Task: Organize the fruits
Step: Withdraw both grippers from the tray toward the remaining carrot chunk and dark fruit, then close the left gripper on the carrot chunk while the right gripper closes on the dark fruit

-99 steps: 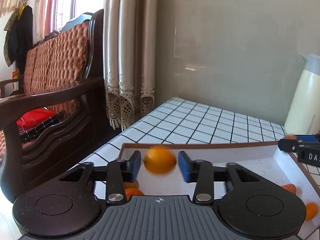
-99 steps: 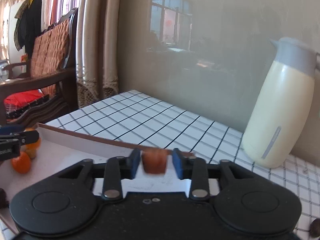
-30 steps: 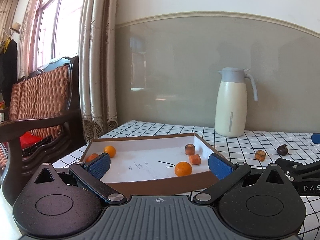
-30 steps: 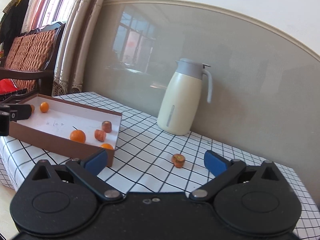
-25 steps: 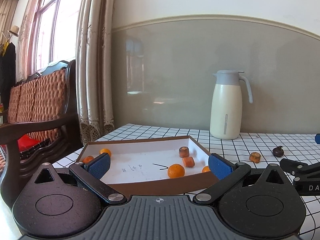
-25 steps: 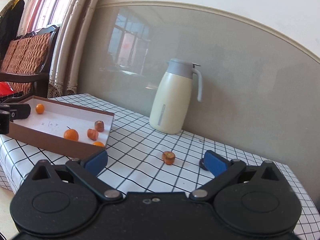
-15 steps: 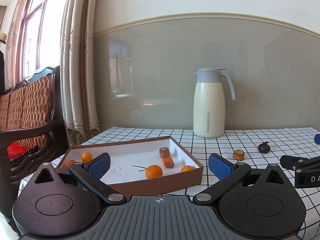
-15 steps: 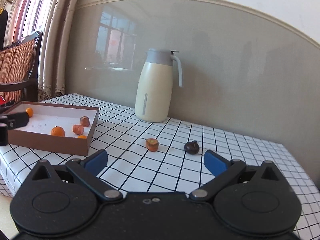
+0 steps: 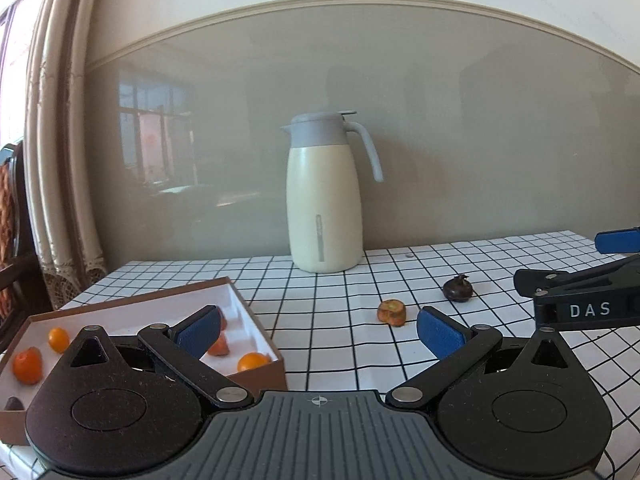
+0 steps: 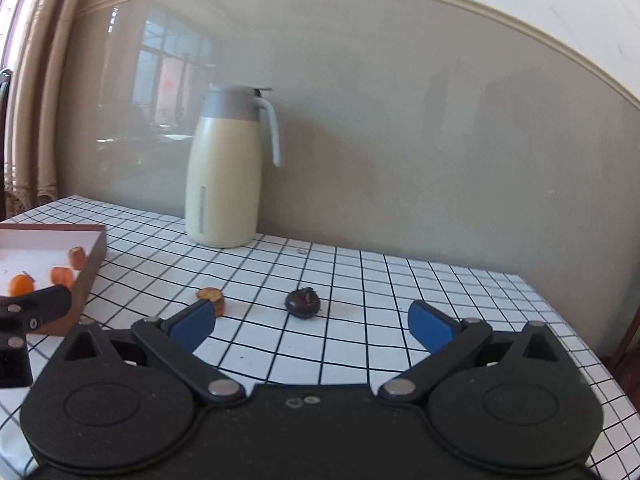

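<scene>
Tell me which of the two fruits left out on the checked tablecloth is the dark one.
The round dark brown fruit, lying right of the cut orange chunk and straight ahead of the open right gripper; the chunk is orange and flat-topped.

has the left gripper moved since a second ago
Yes. The left gripper has swung right: the box, then centred between its fingers, now sits lower left.

Three seconds back each gripper was closed on a piece over the shallow brown cardboard box with the white lining [image 9: 256, 326]: the left gripper [image 9: 318, 330] on a round orange fruit, the right gripper [image 10: 312, 326] on a small brown chunk. Now both sets of blue-padded fingers [image 9: 199, 329] are spread wide and empty. Both views have swung rightward, away from the box, onto the loose orange-brown chunk [image 10: 211, 296] and dark round fruit [image 10: 303, 302] on the checked desk [image 10: 360, 280].
</scene>
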Motion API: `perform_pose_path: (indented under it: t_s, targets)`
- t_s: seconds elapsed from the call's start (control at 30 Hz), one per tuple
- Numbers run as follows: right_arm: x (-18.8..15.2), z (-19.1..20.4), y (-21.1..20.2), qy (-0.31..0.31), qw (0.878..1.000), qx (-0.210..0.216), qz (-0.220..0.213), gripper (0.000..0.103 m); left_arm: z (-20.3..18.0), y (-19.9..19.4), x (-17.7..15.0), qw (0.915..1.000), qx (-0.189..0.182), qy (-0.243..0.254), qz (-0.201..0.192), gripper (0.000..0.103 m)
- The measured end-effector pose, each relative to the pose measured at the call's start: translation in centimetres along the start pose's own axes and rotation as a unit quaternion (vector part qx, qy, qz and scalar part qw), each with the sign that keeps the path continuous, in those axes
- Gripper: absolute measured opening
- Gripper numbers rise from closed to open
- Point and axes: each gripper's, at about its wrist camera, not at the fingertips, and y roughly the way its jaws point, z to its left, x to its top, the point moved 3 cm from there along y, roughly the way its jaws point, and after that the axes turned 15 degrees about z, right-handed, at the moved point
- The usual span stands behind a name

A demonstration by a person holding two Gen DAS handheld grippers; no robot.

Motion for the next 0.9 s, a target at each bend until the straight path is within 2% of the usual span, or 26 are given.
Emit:
perform_pose_path:
  t_s: [0.13, 0.17, 0.23, 0.3, 0.47, 0.57, 0.6, 0.9]
  targets:
    - [1.3, -1.3, 2.1, 0.017, 1.000, 0.020, 0.007, 0.090, -1.5, 2.4, 1.3, 0.9998, -0.005, 0.017, -0.012, 0.103]
    - [1.7, -1.6, 2.6, 0.016, 1.000, 0.020, 0.008, 0.088, -1.9, 3.2, 1.7, 0.9996, -0.009, 0.024, -0.006, 0.103]
    - [2.4, -2.0, 4.1, 0.015, 1.000, 0.021, 0.015, 0.075, -2.8, 4.7, 2.2, 0.9992, -0.013, 0.037, 0.009, 0.103]
    - [2.7, -2.3, 5.8, 0.017, 0.999, 0.027, 0.029, 0.070, -3.5, 6.2, 2.5, 0.9988, -0.018, 0.041, 0.021, 0.103]
    - [2.8, -2.2, 8.8, 0.008, 0.998, 0.038, 0.056, 0.066, -4.6, 10.0, 2.4, 0.9969, -0.031, 0.019, 0.070, 0.103]
    - [3.1, -2.1, 10.2, 0.006, 0.997, 0.048, 0.067, 0.058, -5.2, 11.6, 2.4, 0.9955, -0.036, 0.016, 0.086, 0.084]
    - [3.3, -2.1, 10.6, 0.008, 0.996, 0.052, 0.070, 0.056, -5.3, 12.1, 2.5, 0.9948, -0.042, 0.011, 0.092, 0.082]
    - [4.6, -1.0, 14.7, 0.006, 0.991, 0.073, 0.108, 0.041, -5.5, 16.0, 3.6, 0.9926, -0.050, 0.012, 0.111, 0.074]
